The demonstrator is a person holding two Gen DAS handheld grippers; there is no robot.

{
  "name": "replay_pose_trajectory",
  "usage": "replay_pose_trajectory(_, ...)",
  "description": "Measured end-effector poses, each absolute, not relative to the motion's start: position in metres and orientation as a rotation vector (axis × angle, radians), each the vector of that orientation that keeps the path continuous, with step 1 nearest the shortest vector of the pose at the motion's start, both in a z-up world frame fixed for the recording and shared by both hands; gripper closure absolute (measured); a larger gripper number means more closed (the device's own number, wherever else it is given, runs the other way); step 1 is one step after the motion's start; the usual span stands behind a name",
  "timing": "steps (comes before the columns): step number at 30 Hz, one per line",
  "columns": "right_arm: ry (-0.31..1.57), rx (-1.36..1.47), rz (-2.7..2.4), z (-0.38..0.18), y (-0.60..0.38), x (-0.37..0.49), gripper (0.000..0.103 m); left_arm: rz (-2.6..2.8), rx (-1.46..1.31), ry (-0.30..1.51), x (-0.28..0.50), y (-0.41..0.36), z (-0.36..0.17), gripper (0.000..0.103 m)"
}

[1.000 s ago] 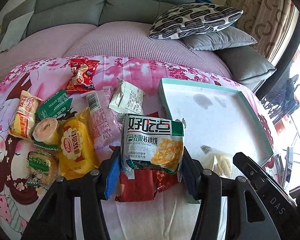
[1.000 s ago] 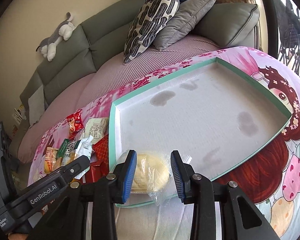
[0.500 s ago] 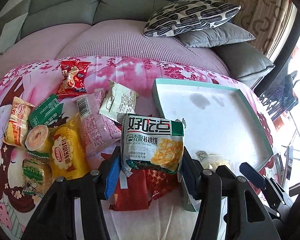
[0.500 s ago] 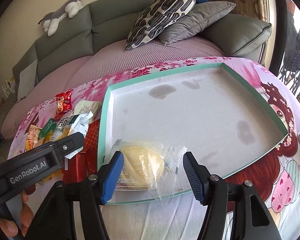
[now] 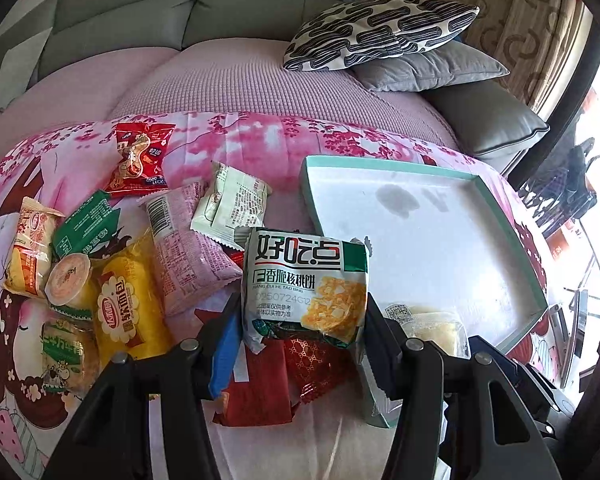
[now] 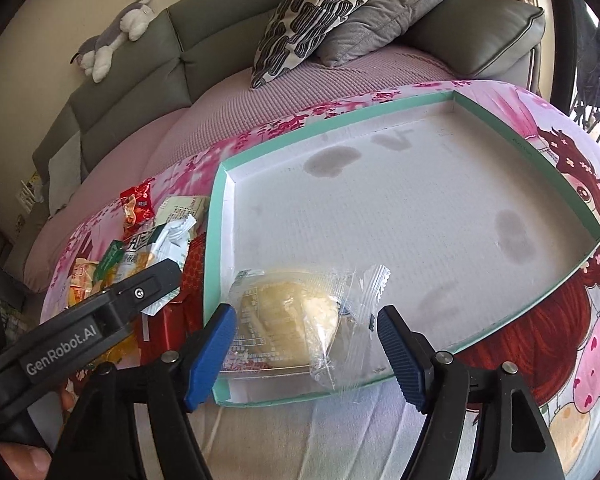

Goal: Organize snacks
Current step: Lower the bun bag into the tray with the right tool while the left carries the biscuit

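Note:
My left gripper point(image 5: 302, 320) is shut on a green-and-white walnut cookie packet point(image 5: 304, 280), held upright above red packets point(image 5: 260, 392) just left of the tray. The teal-rimmed white tray point(image 6: 216, 220) lies on the pink printed cloth. A bun in a clear wrapper point(image 6: 288, 308) rests in the tray's near left corner. My right gripper point(image 6: 306, 320) straddles it with jaws opening, and the blue pads stand clear of the wrapper on both sides. The bun point(image 5: 432, 320) also shows in the left wrist view, beside the tray rim point(image 5: 384, 162).
Several loose snacks lie left of the tray: a red peanut packet point(image 5: 140, 160), a pink packet point(image 5: 184, 240), a white packet point(image 5: 232, 200), a yellow bread pack point(image 5: 124, 304). A grey sofa with pillows point(image 5: 380, 28) and a plush toy point(image 6: 116, 36) lies behind.
My right gripper's jaws spread apart and let go of the bun, which now lies flat in the tray corner. The left gripper keeps its hold on the cookie packet.

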State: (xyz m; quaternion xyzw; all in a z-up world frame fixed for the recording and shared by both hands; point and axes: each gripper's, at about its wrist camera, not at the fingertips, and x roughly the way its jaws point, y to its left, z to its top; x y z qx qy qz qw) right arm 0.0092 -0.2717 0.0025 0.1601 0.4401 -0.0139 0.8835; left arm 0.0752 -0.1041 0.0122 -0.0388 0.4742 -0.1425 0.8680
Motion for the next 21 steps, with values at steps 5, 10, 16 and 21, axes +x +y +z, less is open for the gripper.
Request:
replay_pose_trajectory(5, 0.902, 0.357, -0.007, 0.003, -0.271, 0.01, 0.047, -0.299, -0.08, 0.99, 0.075, -0.105, 0.013, 0.045)
replay_pose_trajectory(10, 0.86, 0.404, -0.016, 0.01, -0.281, 0.007, 0.079, -0.304, -0.069, 0.987, 0.076, -0.109, 0.015, 0.046)
replay_pose_trajectory(16, 0.852, 0.405, -0.004, 0.012, -0.284, 0.007, 0.089, -0.322, -0.049, 0.975, 0.078, -0.122, 0.02, 0.046)
replay_pose_trajectory(21, 0.84, 0.39, -0.075, 0.012, -0.298, 0.004, 0.09, -0.331, -0.031, 0.972, 0.083, -0.133, 0.021, 0.046)
